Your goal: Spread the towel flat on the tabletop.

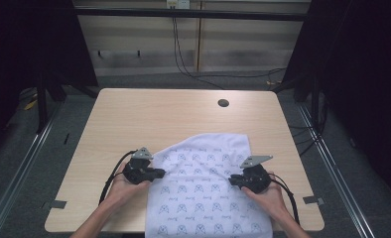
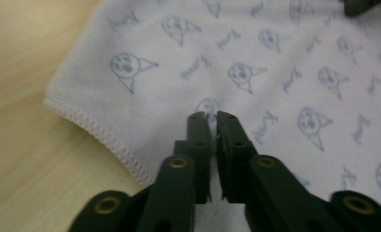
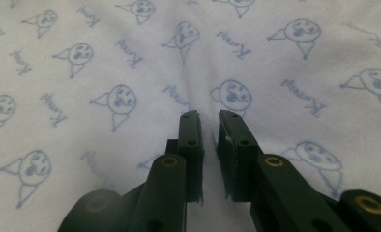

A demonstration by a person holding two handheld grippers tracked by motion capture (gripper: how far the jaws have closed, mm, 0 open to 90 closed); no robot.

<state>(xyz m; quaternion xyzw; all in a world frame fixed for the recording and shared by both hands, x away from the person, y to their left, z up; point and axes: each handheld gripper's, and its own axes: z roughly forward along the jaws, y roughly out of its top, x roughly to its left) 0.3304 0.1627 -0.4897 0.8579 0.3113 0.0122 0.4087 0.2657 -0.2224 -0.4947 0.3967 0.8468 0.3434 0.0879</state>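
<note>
A: Dark booth, grey carpet, cables hanging down the back wall at the top of the high view. One light wood table (image 1: 134, 114) with a single round cable hole (image 1: 223, 103) right of centre.

B: And on it?

A: One white cloth (image 1: 203, 198) printed with small blue figures, in the lower middle of the frame. It runs off the near edge at the bottom, with a rounded fold at its upper end.

B: The grippers?

A: Two. The left gripper (image 1: 159, 173) sits at the cloth's left edge, the right gripper (image 1: 233, 180) at its right edge, each in a hand.

B: Fingers?

A: In the left gripper view the jaws stand nearly together, a thin slit between them, tips over the cloth (image 2: 256, 67) just inside its stitched hem (image 2: 96, 130). In the right gripper view it's the same narrow slit, over the middle of the print (image 3: 121, 96). Whether either pair has fabric pinched, I cannot tell; no fold rises clearly into either slit.

B: What could go wrong from here?

A: I'd judge the main risk is a lift with nothing caught: jaws closed on air, or on one thin layer that slips out. One side holding while the other doesn't would drag the cloth askew. And with so much hanging over the near edge, a loose pull might let it slide off the table.
</note>
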